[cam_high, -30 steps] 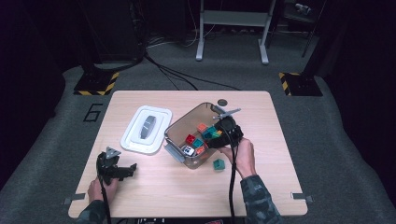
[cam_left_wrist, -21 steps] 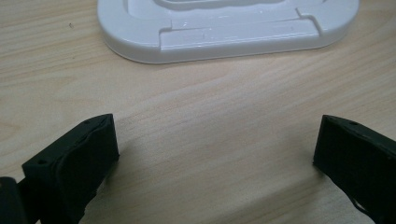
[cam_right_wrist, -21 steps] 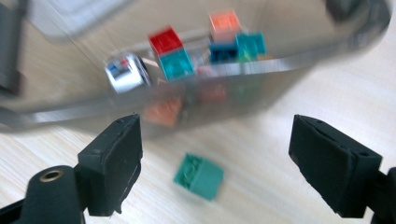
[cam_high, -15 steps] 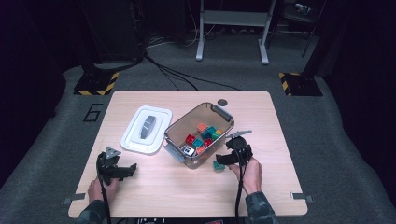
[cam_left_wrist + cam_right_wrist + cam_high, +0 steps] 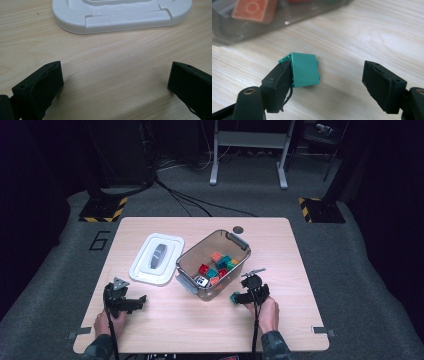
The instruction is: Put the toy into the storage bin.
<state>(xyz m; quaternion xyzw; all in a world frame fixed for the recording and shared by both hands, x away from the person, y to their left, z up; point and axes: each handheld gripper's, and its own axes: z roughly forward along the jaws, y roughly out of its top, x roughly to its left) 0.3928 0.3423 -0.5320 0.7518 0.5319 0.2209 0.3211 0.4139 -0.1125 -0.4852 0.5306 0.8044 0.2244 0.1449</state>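
Right tool (image 5: pixel 239 297) has lowered beside floor numeral "6" (image 5: pixel 100 240).

Matt wood-grain table (image 5: pixel 367 30), glossy plastic lid (image 5: pixel 120 17)

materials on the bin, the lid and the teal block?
Bin: looks like smoky translucent plastic; the blocks show through its wall. Lid: likely glossy white moulded plastic, with soft highlights along its rounded rim. Teal block: probably hard matte plastic, with flat even faces and crisp edges.
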